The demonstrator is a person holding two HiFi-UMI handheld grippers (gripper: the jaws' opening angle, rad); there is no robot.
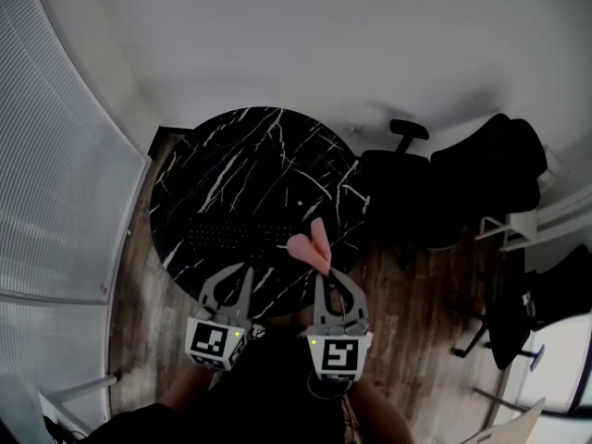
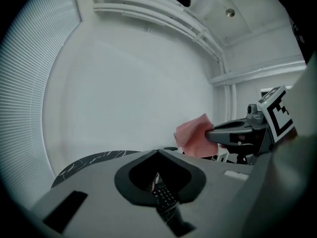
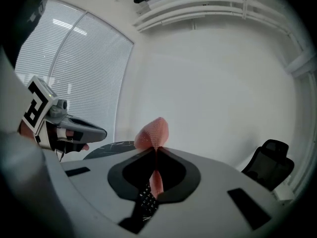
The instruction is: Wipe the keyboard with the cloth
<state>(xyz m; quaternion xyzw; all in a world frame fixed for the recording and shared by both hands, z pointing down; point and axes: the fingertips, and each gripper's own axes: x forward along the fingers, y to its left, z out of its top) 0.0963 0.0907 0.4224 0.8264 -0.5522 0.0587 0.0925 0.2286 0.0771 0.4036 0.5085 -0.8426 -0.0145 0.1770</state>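
Currently right gripper point(image 3: 154, 151) clamps pink cloth point(image 3: 154, 130) near keyboard point(image 1: 236, 234); left gripper point(image 2: 158, 152) closed.

Black marbled table point(image 1: 250, 155), office chair point(image 1: 396, 181) nearby

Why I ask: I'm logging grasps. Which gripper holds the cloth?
The right gripper, shut on the pink cloth; the left gripper is shut on nothing.

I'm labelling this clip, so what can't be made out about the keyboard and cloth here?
- keyboard: in the head view it is too small and dark against the black table to show single keys or dirt. Both gripper views show only a sliver of it past the gripper bodies.
- cloth: its full size, since it is bunched and its pinched part sits hidden between the fingers of the right gripper.
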